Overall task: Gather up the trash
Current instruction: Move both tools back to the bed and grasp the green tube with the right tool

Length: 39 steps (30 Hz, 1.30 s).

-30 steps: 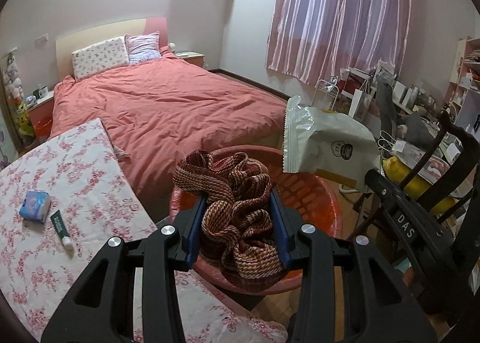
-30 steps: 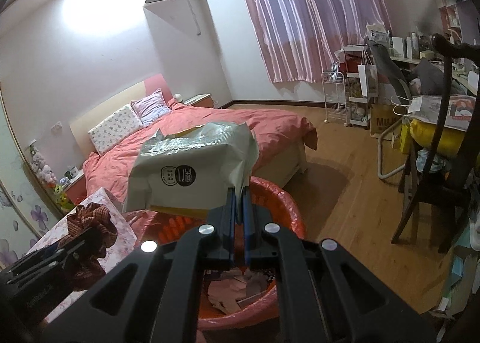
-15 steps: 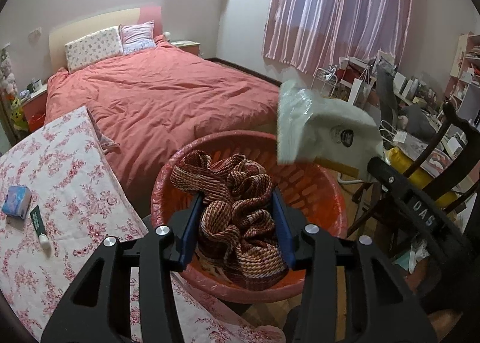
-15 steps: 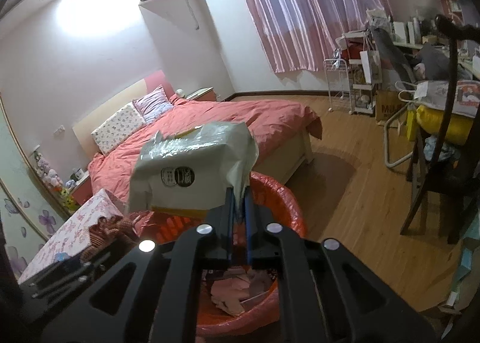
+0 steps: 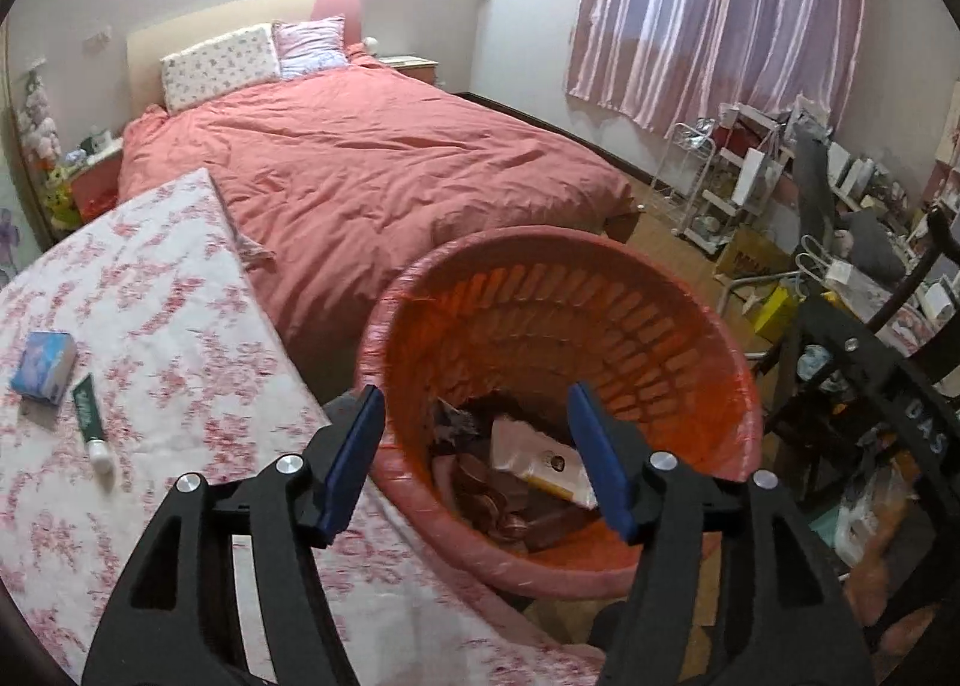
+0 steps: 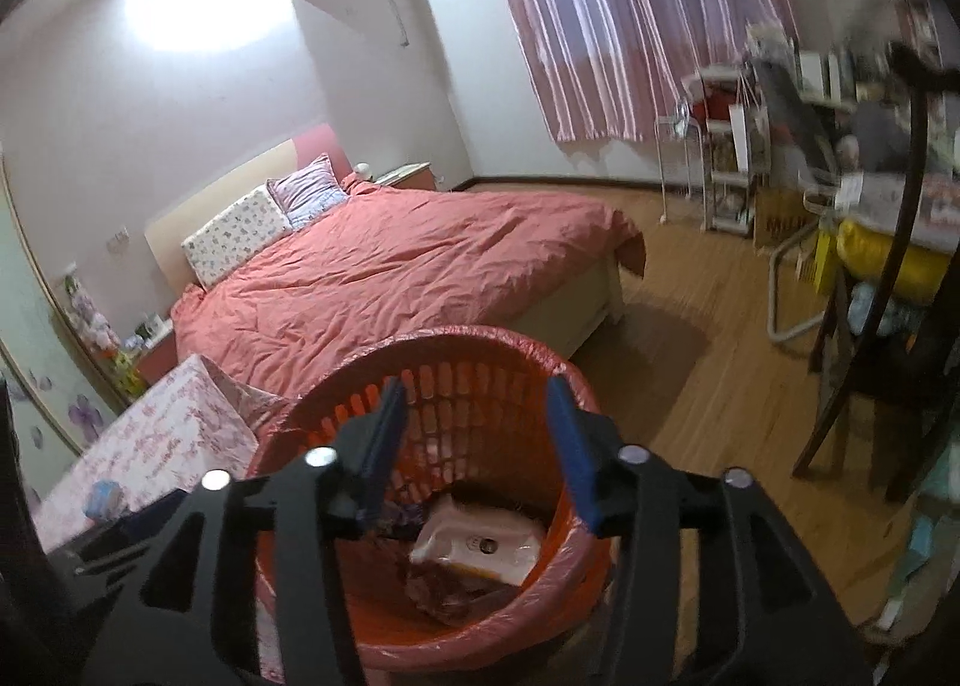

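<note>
A round orange basket (image 5: 660,320) lined with a pink bag stands beside the flowered table; it also shows in the right wrist view (image 6: 480,350). Inside lie the brown woven cloth (image 5: 498,512) and the white snack bag (image 5: 540,461), also seen from the right wrist as cloth (image 6: 450,584) and bag (image 6: 480,545). My left gripper (image 5: 477,446) is open and empty above the basket's near rim. My right gripper (image 6: 477,446) is open and empty above the basket.
The flowered table (image 5: 150,326) at the left holds a small blue box (image 5: 43,367) and a green tube (image 5: 90,422). A bed with a red cover (image 5: 372,170) lies behind. A dark chair (image 6: 888,326) and cluttered shelves (image 5: 750,188) stand at the right.
Both grippers opened over the basket. The woven cloth and the white snack bag dropped from them into the basket.
</note>
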Motion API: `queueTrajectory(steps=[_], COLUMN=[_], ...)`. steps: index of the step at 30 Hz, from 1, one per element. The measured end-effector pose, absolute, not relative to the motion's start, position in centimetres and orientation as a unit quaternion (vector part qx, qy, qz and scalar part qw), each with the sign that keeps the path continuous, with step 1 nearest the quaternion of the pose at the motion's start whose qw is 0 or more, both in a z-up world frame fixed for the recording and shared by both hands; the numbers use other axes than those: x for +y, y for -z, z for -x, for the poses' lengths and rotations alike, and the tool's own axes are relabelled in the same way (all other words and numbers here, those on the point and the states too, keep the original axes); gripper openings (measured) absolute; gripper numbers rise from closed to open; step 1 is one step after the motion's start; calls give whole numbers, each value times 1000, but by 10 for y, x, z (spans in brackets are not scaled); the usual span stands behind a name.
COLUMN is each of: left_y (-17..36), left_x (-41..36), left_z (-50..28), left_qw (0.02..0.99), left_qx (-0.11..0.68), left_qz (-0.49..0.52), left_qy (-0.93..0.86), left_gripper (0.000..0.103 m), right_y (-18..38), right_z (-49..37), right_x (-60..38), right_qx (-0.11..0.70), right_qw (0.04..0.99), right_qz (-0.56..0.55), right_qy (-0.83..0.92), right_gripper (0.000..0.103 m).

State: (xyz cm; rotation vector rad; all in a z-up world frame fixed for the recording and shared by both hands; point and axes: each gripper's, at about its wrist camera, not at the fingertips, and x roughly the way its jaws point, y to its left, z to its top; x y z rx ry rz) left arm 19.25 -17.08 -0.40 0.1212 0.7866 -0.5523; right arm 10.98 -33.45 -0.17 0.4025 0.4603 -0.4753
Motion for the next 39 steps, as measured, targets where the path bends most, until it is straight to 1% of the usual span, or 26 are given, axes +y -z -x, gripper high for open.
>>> queueTrajectory(steps=[2, 10, 15, 18, 21, 23, 26, 29, 37, 39], left_y=[3, 0, -1, -1, -3, -5, -6, -6, -7, -7], left_x=[-166, -132, -105, -82, -55, -37, -9, 19, 87, 101], left_z=[-192, -198, -201, -204, -208, -210, -213, -215, -218, -219], left_qw=[889, 897, 903, 908, 914, 917, 920, 923, 927, 927], left_qx=[375, 373, 373, 373, 372, 372, 373, 374, 375, 374], left_qz=[-65, -69, -68, -66, -60, -56, -48, -35, -3, 2], left_qy=[257, 229, 201, 178, 150, 133, 108, 83, 22, 9], left_gripper=[66, 66, 70, 70, 74, 74, 75, 79, 82, 82], right_y=[-1, -9, -15, -18, -19, -19, -18, -16, -5, -2], right_z=[-111, -116, -121, -128, -136, -142, -151, -164, -195, -205], right_x=[-330, -306, -283, -268, -249, -234, -215, -187, -128, -112], right_qx=[225, 232, 235, 242, 250, 259, 272, 287, 321, 327], right_qw=[928, 935, 941, 944, 946, 947, 948, 948, 945, 944], right_qz=[-186, -163, -144, -129, -107, -89, -67, -42, -16, -16], right_qy=[230, 212, 196, 185, 176, 168, 153, 129, 55, 31], right_gripper=[57, 62, 67, 72, 79, 86, 90, 91, 90, 89])
